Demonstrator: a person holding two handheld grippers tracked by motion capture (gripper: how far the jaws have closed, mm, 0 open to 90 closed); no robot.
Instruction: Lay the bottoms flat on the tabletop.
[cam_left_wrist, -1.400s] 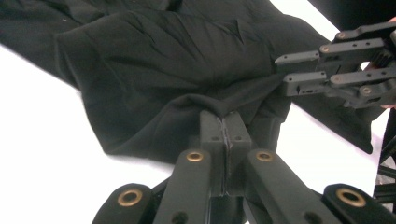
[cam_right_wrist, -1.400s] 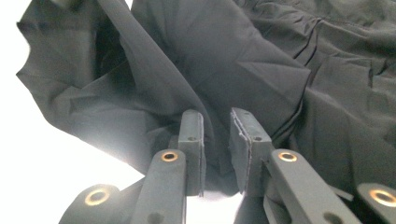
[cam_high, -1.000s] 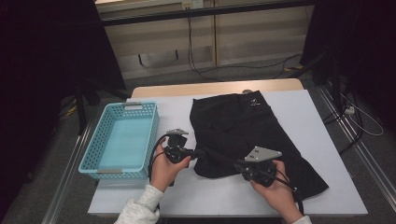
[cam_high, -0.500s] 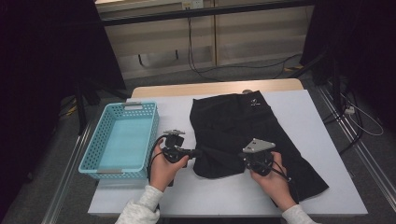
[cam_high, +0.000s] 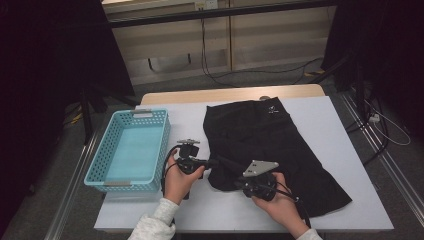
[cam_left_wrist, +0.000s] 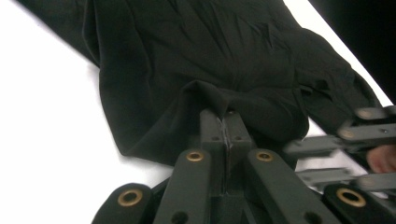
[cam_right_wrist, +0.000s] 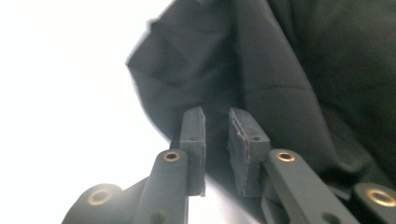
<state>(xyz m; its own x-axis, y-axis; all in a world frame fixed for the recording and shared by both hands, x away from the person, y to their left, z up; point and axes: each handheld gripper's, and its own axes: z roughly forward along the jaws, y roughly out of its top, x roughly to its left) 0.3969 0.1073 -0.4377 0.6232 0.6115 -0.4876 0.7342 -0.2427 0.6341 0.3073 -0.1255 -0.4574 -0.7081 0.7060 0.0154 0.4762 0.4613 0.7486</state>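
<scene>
High view: white table (cam_high: 350, 125), black garment (cam_high: 260, 135) spread right of centre, blue basket (cam_high: 131, 150) at nine o'clock. Left gripper (cam_left_wrist: 224, 122) clamped on a hem fold. Right gripper (cam_right_wrist: 217, 140), jaws just opening, slightly parted over cloth, not pinching. Soft, light, limp; best pinched at hem.

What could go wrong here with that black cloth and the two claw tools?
The left gripper pinches only a small fold of the black garment, so a tug might pull the cloth free. The right gripper has just been opening, its pads apart above the cloth edge; closing there might catch a different layer or miss. The garment's near corner is bunched between the tools, so any fold could come out uneven.
</scene>
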